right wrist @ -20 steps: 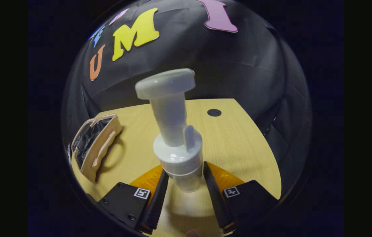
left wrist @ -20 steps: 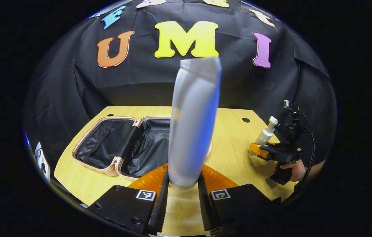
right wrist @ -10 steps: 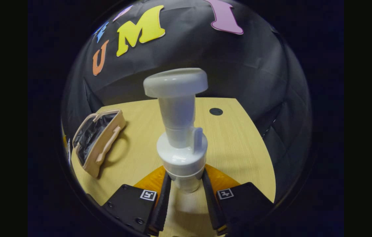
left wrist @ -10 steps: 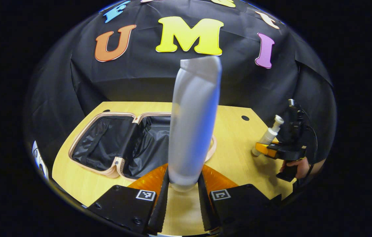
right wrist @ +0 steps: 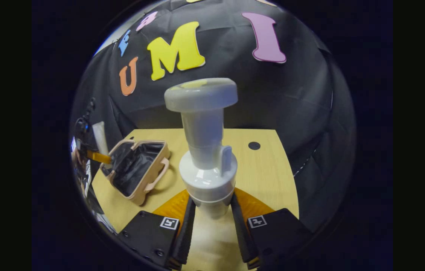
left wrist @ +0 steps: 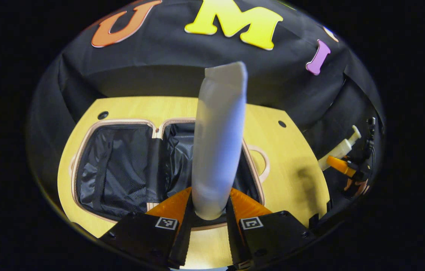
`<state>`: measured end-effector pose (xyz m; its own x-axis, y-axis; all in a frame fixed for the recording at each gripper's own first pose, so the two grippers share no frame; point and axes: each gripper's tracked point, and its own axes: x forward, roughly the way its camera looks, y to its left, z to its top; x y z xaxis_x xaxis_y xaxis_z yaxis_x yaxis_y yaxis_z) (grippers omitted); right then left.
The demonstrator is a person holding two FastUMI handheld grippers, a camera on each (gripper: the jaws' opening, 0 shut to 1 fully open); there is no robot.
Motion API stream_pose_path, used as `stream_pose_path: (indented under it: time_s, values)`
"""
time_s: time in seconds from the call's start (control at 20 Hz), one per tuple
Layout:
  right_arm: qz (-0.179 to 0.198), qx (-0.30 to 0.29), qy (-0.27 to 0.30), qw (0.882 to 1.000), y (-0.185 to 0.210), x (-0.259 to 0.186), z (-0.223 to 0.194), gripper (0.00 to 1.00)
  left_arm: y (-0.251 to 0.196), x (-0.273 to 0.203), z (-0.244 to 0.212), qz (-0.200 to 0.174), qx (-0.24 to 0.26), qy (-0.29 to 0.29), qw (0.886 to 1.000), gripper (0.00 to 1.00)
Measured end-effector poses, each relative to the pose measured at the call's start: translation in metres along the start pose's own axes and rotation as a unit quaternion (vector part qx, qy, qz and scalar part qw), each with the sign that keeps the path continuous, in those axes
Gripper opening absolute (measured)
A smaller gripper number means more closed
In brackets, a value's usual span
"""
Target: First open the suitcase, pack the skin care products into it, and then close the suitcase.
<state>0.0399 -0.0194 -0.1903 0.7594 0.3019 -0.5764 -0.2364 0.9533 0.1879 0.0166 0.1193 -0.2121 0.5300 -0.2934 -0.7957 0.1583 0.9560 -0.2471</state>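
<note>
Two grippers each carry one skin care product above a light wooden table [left wrist: 295,150]. In the left gripper view, the suitcase [left wrist: 122,165] lies flat and fully open on the left and middle part of the table, its two halves side by side, both lined with dark fabric and edged with a beige rim. One beige handle [left wrist: 263,162] sticks out from its right side. The left gripper [left wrist: 208,222] is just over the near edge of the right half. Its two fingers are closed on the lower end of a tall pale tube [left wrist: 218,139], one finger on each side, and the tube stands almost upright, leaning a little to the right at the top. Far to the right, beyond the table edge, the right gripper [left wrist: 338,163] shows small, with a white pump bottle [left wrist: 342,148] pointing up and to the right, and a hand [left wrist: 355,186] below it.

In the right gripper view, the left gripper [right wrist: 97,156] shows at the far left with the tube [right wrist: 100,137] upright, just beside the open suitcase [right wrist: 137,171]. In the middle, the right gripper [right wrist: 212,222] has its fingers closed narrowly on the body of the pump bottle [right wrist: 206,150], under the wide collar. The bottle stands upright, with its flat round cap [right wrist: 201,94] on top and a small nozzle [right wrist: 226,158] on the right of the collar. The table [right wrist: 265,180] lies under it.
</note>
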Motion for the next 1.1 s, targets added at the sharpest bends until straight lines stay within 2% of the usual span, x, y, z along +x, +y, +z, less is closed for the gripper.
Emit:
stream_pose_path:
  time_s: [0.15,0.4,0.55,0.7,0.75,0.85,0.9,1.0,1.05,1.1]
  values:
    - [0.043,0.044,0.017,0.998,0.025,-0.018,-0.004,0.48,0.013,0.041,-0.008,-0.041,-0.049,0.084,0.994,0.46]
    - [0.045,0.047,0.017,0.998,0.038,-0.041,-0.007,0.49,0.028,0.074,-0.024,-0.057,-0.072,0.187,0.978,0.45]
    - [0.039,0.053,0.01,0.998,0.039,-0.051,-0.005,0.49,0.03,0.087,-0.03,-0.054,-0.064,0.203,0.976,0.45]
    - [0.035,0.039,0.009,0.999,0.043,-0.054,-0.005,0.49,0.031,0.093,-0.036,-0.047,-0.084,0.204,0.974,0.45]
    - [0.035,0.035,0.01,0.999,0.046,-0.055,-0.005,0.49,0.031,0.096,-0.038,-0.044,-0.094,0.203,0.974,0.52]
    - [0.038,0.03,0.016,0.999,0.052,-0.054,-0.006,0.49,0.037,0.099,-0.041,-0.024,-0.098,0.203,0.974,0.53]
    - [0.042,0.026,0.018,0.999,0.057,-0.054,-0.005,0.49,0.04,0.1,-0.043,-0.017,-0.093,0.202,0.975,0.46]
    - [0.051,0.014,0.022,0.998,0.068,-0.055,-0.003,0.49,0.038,0.099,-0.042,-0.013,-0.095,0.198,0.975,0.49]
    - [0.056,0.007,0.024,0.998,0.074,-0.054,-0.003,0.49,0.036,0.097,-0.041,-0.015,-0.099,0.196,0.976,0.59]
    - [0.062,0.0,0.025,0.998,0.081,-0.052,-0.002,0.49,0.034,0.095,-0.04,-0.014,-0.101,0.189,0.977,0.53]
